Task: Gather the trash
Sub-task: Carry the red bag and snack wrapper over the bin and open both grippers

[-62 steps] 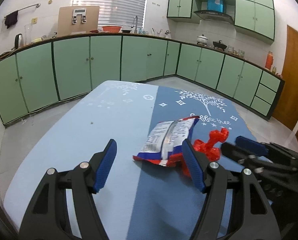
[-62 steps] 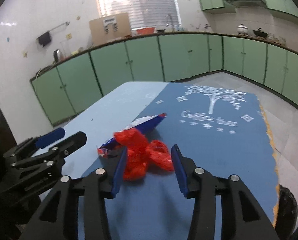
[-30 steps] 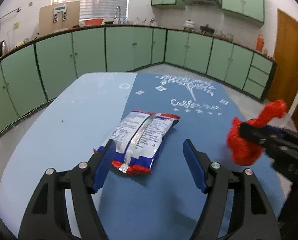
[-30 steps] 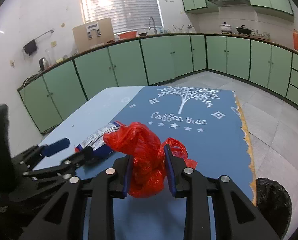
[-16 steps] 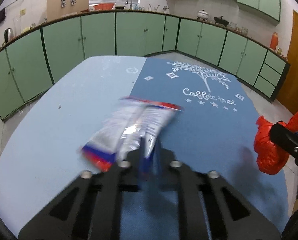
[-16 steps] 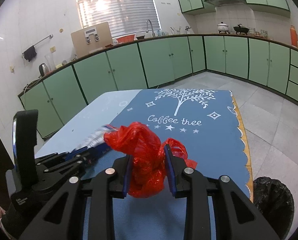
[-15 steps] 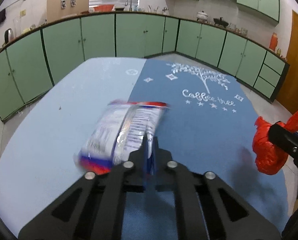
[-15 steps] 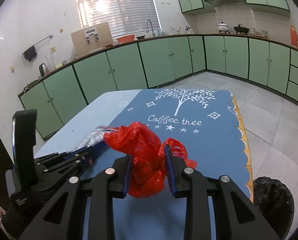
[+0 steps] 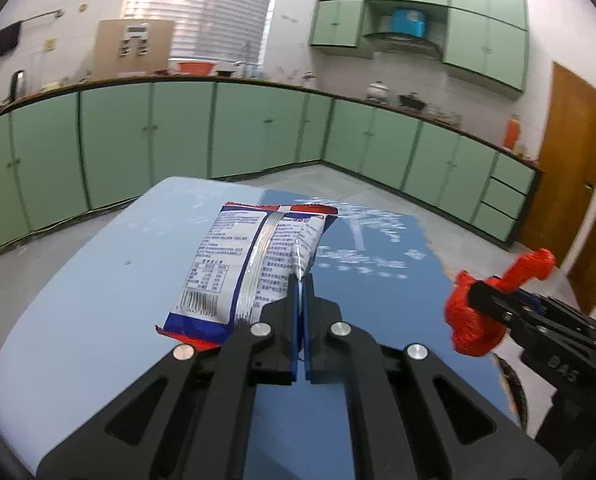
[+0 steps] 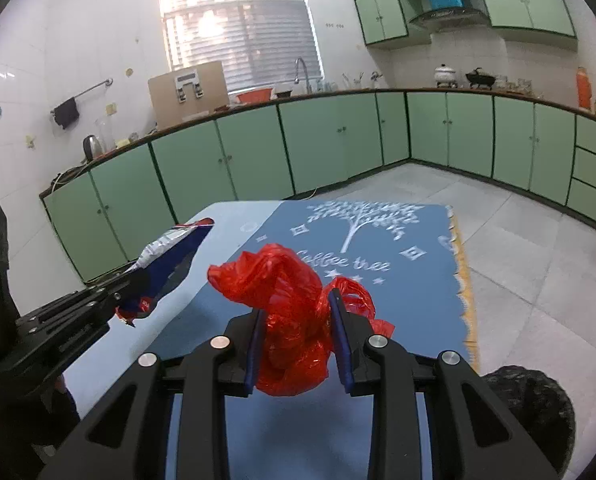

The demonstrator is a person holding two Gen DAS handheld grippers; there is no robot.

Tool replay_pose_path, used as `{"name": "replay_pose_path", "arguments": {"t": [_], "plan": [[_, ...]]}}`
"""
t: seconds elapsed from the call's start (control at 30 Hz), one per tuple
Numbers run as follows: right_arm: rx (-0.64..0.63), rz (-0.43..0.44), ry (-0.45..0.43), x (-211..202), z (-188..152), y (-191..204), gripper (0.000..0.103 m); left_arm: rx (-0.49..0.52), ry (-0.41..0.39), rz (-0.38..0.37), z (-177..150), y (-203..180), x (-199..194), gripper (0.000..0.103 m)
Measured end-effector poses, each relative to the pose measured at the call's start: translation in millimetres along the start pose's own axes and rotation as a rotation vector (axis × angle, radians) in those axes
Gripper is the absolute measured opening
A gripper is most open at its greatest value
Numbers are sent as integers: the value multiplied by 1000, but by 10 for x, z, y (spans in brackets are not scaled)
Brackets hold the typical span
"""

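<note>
Daylight enters through the slatted window (image 10: pixel 240 30), which is overexposed and blooms white in both views, leaving the kitchen evenly but softly lit with a faint haze over the white walls. Fisheye distortion bows the green cabinets (image 9: pixel 178 136) and counter line, and a black vignette cuts every corner; the left wrist view is motion-blurred, smearing the print on the blue tablecloth (image 9: pixel 361 256), while the right wrist view is sharper. Shadows are soft and weak, the clearest a dark patch on the table (image 10: pixel 218 276) under the raised wrapper (image 10: pixel 170 264).
</note>
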State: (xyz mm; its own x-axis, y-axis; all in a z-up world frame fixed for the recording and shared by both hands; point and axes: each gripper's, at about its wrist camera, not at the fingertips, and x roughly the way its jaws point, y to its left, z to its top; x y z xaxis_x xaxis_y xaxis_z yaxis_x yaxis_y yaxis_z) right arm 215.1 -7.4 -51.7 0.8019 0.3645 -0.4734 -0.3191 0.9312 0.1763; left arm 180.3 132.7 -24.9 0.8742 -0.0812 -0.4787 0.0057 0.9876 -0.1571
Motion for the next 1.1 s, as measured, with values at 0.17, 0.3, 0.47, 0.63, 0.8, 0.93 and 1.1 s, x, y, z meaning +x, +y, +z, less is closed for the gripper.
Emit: {"name": "replay_pose_path", "arguments": {"t": [0.17,0.3,0.47,0.63,0.8,0.93,1.1], "plan": [[21,-64,-21,-341,-40,-277,30,59,7,-119,-36,-465,-63,1],[63,-152,-30,-680,-154,-654,30,97,29,-214,-142,-925,-64,1],[136,-275,-14,-1067,-384,-1220,30,141,63,-331,-296,-1495,-44,1],[168,-361,4,-1330,-566,-1643,30,177,117,-458,-505,-2130,34,1],[208,-411,5,-1529,-726,-1978,30,199,192,-539,-744,-2638,224,1],[244,-418,12,-1527,-828,-2189,30,237,226,-537,-949,-2880,365,7],[260,-402,27,-1368,-899,-2303,32,246,233,-518,-1039,-2974,542,25]]}}
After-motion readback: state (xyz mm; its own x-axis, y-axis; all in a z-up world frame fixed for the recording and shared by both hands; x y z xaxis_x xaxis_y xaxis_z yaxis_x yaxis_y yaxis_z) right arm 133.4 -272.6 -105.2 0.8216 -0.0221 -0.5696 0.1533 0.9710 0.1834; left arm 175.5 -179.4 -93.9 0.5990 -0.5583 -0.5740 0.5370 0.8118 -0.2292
